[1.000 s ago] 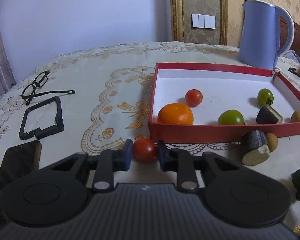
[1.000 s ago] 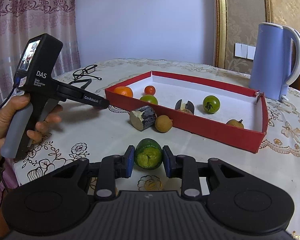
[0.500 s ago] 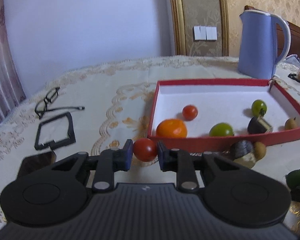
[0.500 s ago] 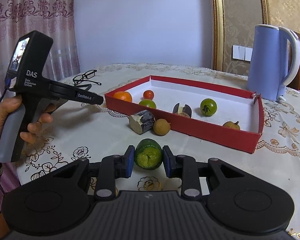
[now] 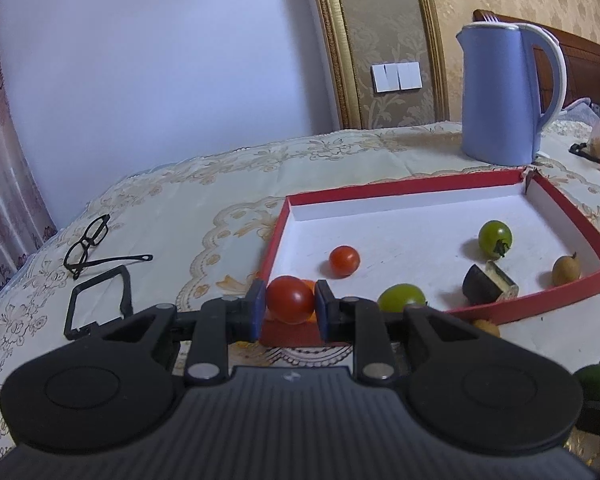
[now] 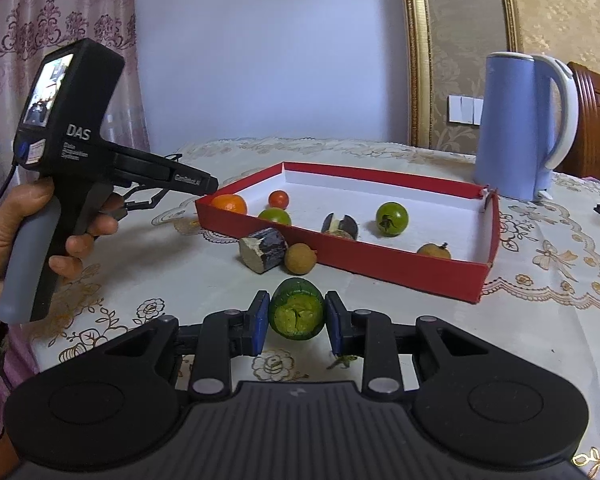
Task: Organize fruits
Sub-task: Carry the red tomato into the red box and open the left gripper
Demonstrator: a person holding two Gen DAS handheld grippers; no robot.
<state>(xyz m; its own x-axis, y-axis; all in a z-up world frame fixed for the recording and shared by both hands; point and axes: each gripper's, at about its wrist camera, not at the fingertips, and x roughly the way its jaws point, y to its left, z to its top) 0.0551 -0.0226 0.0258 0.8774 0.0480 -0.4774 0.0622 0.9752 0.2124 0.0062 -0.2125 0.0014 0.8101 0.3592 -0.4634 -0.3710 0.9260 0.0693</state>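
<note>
My left gripper is clamped on a red tomato, carried in the air at the near corner of the red tray, in front of the orange that sits inside it. My right gripper grips a green cut fruit low over the desk, short of the tray's front wall. Inside the tray I see a small red tomato, two green tomatoes and a brown longan. A dark wedge and another longan lie on the desk just outside it.
</note>
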